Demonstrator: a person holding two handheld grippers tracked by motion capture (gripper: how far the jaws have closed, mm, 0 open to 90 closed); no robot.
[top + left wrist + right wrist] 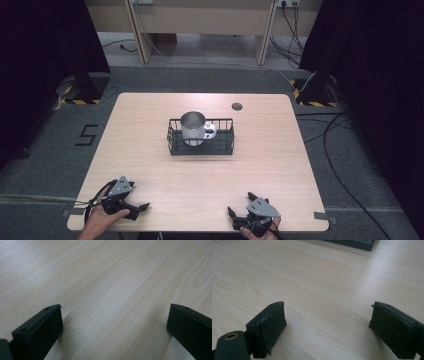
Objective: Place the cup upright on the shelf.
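Seen from above, a metal mug (193, 128) hides the rear left wires of the black wire basket (224, 145) it stands in, and its own base is lost behind the front wires. A pale round item (210, 131) beside the mug is too small to identify. The person's hands (100, 217) are cut off by the bottom edge. In the right gripper view, a dark object's corner (352, 243) is clipped by the top edge. Both the left gripper (115, 322) and right gripper (328, 320) have outer jaws cropped at the frame's side.
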